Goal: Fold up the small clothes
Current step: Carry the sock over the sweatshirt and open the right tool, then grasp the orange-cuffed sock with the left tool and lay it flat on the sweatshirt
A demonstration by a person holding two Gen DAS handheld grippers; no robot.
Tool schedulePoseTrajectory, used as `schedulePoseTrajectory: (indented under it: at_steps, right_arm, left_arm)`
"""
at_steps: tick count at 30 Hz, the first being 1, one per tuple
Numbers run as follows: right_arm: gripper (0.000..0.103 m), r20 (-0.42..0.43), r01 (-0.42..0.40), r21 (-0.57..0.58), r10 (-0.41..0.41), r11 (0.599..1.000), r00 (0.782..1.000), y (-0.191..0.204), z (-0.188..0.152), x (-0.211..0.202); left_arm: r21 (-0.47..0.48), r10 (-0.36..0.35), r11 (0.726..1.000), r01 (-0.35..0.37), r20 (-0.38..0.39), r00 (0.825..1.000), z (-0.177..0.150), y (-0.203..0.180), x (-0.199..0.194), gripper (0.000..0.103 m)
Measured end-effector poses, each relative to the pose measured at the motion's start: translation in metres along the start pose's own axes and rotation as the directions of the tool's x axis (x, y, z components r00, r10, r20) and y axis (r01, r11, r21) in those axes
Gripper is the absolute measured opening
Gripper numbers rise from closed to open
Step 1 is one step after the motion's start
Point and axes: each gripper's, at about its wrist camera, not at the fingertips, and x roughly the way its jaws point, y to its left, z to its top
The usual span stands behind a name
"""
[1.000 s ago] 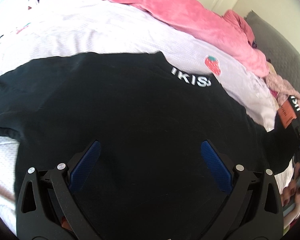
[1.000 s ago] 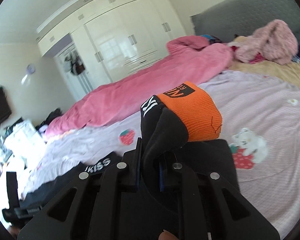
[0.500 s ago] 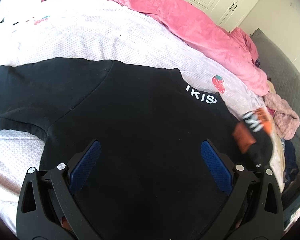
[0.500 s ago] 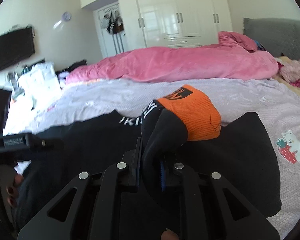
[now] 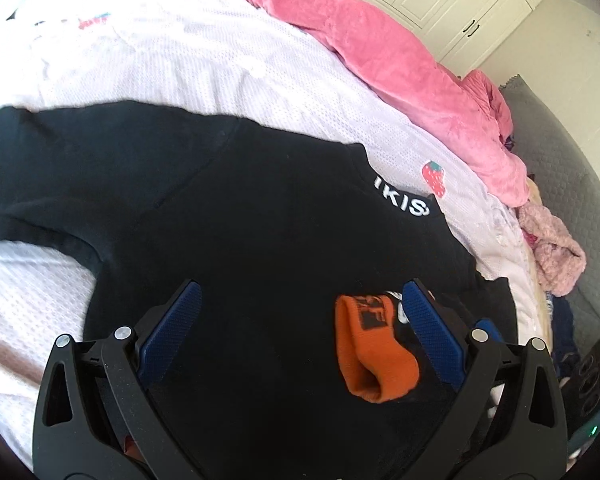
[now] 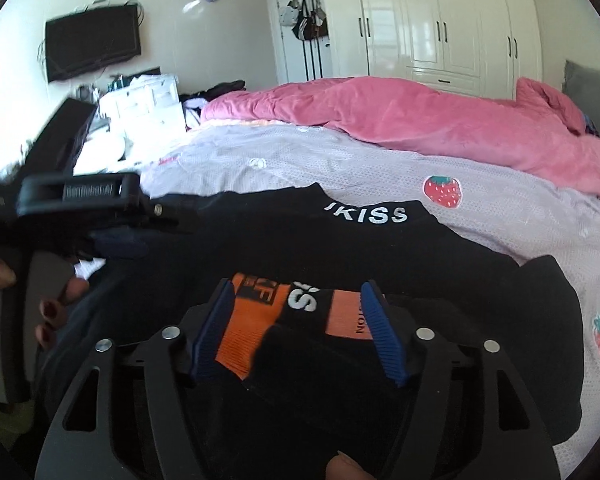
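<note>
Lying between the wide right claw [image 6: 300, 330], sleeve cuff [image 6: 260, 320] (orange) on black shirt [image 5: 260, 220]; left claw [image 5: 300, 328] wide.

Shirt [image 5: 268, 216]: black, white lettering at the collar.
Sleeve cuff [image 5: 374, 354]: orange rib, black block print.
Bedsheet [image 5: 204, 60]: pale lilac-white mesh weave, red strawberry with green leaves at 2 o'clock of the shirt.
Duvet [image 6: 420, 120]: solid pink.
Gripper pads [image 6: 382, 340]: ribbed blue on black frames.
Wardrobe [image 6: 440, 20]: cream, dark handles.
</note>
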Motion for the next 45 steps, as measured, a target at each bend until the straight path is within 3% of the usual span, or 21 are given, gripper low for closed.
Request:
schedulePoseTrajectory:
  at_steps: [3, 7, 9, 11, 13, 14, 16, 17, 22, 25, 29, 32, 45]
  right_arm:
    - [0.071, 0.048, -0.033, 0.106, 0.028, 0.994, 0.998, -0.023, 0.005, -0.016]
    - [0.072, 0.083, 0.037, 0.209, -0.055, 0.977, 0.995, -0.052, 0.006, -0.033]
    - [0.072, 0.078, 0.081, 0.241, -0.103, 0.967, 0.992, -0.063, 0.006, -0.038]
    - [0.072, 0.069, 0.119, 0.283, -0.144, 0.952, 0.987, -0.076, 0.005, -0.04]
    - [0.072, 0.062, 0.131, 0.332, -0.16, 0.934, 0.985, -0.088, 0.003, -0.042]
    - [0.072, 0.057, 0.139, 0.352, -0.17, 0.926, 0.984, -0.094, 0.001, -0.044]
    - [0.072, 0.044, 0.156, 0.397, -0.188, 0.905, 0.981, -0.105, -0.002, -0.047]
    - [0.072, 0.036, 0.165, 0.416, -0.197, 0.894, 0.98, -0.109, -0.003, -0.047]
    - [0.072, -0.01, 0.249, 0.497, -0.281, 0.832, 0.96, -0.134, -0.012, -0.055]
    - [0.072, -0.019, 0.247, 0.565, -0.287, 0.787, 0.958, -0.149, -0.019, -0.06]
    - [0.072, -0.032, 0.255, 0.607, -0.297, 0.753, 0.954, -0.16, -0.025, -0.064]
    - [0.072, -0.041, 0.267, 0.596, -0.304, 0.757, 0.952, -0.158, -0.024, -0.062]
    - [0.072, -0.06, 0.329, 0.437, -0.338, 0.837, 0.939, -0.125, -0.011, -0.044]
  left_arm:
    - [-0.021, -0.085, 0.996, 0.084, -0.022, 0.996, -0.008, -0.002, 0.008, 0.095]
    - [0.012, -0.087, 0.996, 0.088, -0.064, 0.994, -0.023, -0.018, 0.024, 0.092]
    - [0.037, -0.088, 0.995, 0.092, -0.087, 0.992, -0.028, -0.027, 0.032, 0.084]
    - [0.075, -0.077, 0.994, 0.085, -0.102, 0.992, -0.035, -0.04, 0.04, 0.068]
    - [0.138, -0.043, 0.989, 0.056, -0.092, 0.995, -0.041, -0.055, 0.044, 0.065]
    - [0.164, -0.038, 0.985, 0.052, -0.085, 0.996, -0.043, -0.06, 0.046, 0.044]
    - [0.181, -0.041, 0.982, 0.058, -0.095, 0.995, -0.045, -0.065, 0.05, 0.013]
    - [0.191, -0.039, 0.98, 0.054, -0.084, 0.996, -0.046, -0.067, 0.05, 0.011]
    - [0.248, -0.064, 0.967, 0.066, -0.017, 0.998, -0.045, -0.077, 0.038, 0.007]
    - [0.265, -0.071, 0.962, 0.058, 0.042, 0.997, -0.033, -0.078, 0.022, 0.007]
    - [0.282, -0.051, 0.959, -0.004, 0.189, 0.981, -0.006, -0.072, -0.017, 0.007]
    - [0.27, -0.04, 0.963, -0.021, 0.216, 0.976, 0.007, -0.062, -0.028, 0.007]
    - [0.205, 0.052, 0.976, -0.081, 0.143, 0.988, 0.004, -0.018, -0.001, 0.007]
